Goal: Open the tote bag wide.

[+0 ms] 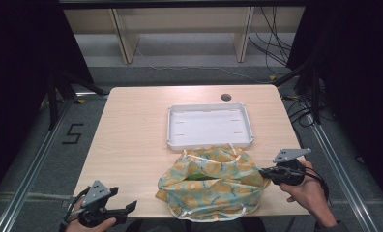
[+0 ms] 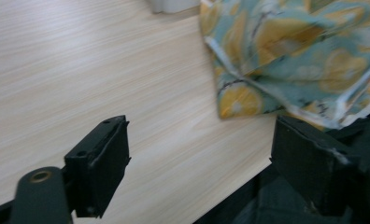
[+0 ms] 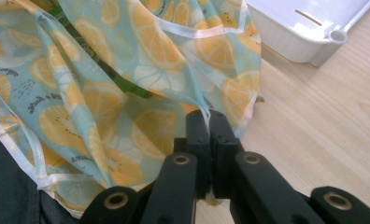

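On the floor left of the table (image 1: 131, 140), a mark shaped like the figure 5 (image 1: 72, 134) is stuck down in dark tape. At the near left corner of the table, the left gripper (image 1: 126, 209) is held in the person's left hand (image 1: 85, 223). Its jaws stand wide apart with nothing between them, over bare wood at the table's front edge; in the left gripper view the cloth lies just beyond the right-hand jaw and is not touching it.

The fabric bag (image 1: 213, 181) sits at the near middle of the table, its front hem hanging a little over the edge. It is pale teal cloth printed with yellow-orange lemon slices and trimmed with a white ribbon-like edging. Small dark lettering is printed among the slices, too fine to read. Its mouth gapes along the top, and something green (image 1: 199, 177) shows inside; what it is cannot be told.

Just behind the bag, touching or nearly touching its far edge, lies a white rectangular tray (image 1: 172, 130) with a raised rim, holding nothing.

At the right, the right gripper (image 1: 263, 171), in the person's right hand (image 1: 305, 191), has its jaws pressed together on the bag's right-hand edge, pinching cloth and white trim between the pads.
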Demonstrator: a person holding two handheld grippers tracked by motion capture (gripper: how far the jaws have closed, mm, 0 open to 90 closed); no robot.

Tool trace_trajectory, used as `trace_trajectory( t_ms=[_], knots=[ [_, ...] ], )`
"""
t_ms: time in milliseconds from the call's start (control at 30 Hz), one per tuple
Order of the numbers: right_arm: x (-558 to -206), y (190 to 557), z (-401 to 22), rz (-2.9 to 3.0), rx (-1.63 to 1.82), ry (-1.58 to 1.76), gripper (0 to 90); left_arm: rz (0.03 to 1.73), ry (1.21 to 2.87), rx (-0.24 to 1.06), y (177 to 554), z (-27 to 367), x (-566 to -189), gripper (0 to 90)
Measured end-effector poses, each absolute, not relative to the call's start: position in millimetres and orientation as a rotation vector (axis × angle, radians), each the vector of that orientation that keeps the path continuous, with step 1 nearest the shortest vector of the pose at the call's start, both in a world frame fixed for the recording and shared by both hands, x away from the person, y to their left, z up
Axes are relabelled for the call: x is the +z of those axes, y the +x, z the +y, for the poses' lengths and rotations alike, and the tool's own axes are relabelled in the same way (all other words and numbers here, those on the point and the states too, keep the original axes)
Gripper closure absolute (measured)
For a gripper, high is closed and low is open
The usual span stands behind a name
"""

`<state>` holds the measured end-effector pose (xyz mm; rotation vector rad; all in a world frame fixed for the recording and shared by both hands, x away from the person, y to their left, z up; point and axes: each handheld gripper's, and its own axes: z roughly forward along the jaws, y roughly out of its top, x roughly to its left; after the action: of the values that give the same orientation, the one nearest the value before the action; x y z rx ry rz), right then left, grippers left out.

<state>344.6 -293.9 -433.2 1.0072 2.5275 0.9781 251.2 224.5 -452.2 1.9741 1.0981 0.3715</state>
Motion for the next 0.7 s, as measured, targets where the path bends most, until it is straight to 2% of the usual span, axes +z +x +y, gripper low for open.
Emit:
trace_trajectory(
  t_ms=[133, 200, 233, 267, 367, 400, 433, 633, 700],
  knots=[
    [-426.7, 342.2, -295.0, 2.537, 0.968, 1.065, 88.3, 1.037, 1.986, 0.342, 252.1, 206.0, -450.2, 21.8],
    [-425.8, 339.6, -290.1, 2.5, 1.03, 1.066, 82.1, 0.999, 1.988, 0.33, 252.9, 194.7, -446.7, 22.1],
    [-425.8, 339.6, -290.1, 2.5, 1.03, 1.066, 82.1, 0.978, 1.998, 0.331, 253.3, 190.1, -444.0, 22.1],
    [-424.8, 341.6, -288.4, 2.486, 1.061, 0.999, 74.0, 0.948, 2.008, 0.326, 254.0, 184.4, -440.8, 23.1],
    [-419.8, 340.6, -284.3, 2.513, 1.054, 0.953, 64.6, 0.895, 2.016, 0.333, 255.6, 171.0, -433.8, 23.6],
    [-419.8, 340.6, -284.3, 2.513, 1.054, 0.953, 64.6, 0.853, 2.048, 0.346, 257.2, 169.4, -429.5, 23.6],
    [-417.3, 340.7, -280.3, 2.532, 1.073, 0.946, 59.3, 0.841, 2.043, 0.355, 258.4, 163.0, -423.7, 23.6],
    [-412.2, 344.6, -267.1, 2.533, 1.117, 0.886, 52.1, 0.789, 2.045, 0.319, 267.3, 138.1, -412.5, 24.1],
    [-409.7, 349.5, -252.3, 2.568, 1.122, 0.849, 49.6, 0.715, 2.106, 0.315, 275.9, 118.8, -409.2, 24.2]
  ],
)
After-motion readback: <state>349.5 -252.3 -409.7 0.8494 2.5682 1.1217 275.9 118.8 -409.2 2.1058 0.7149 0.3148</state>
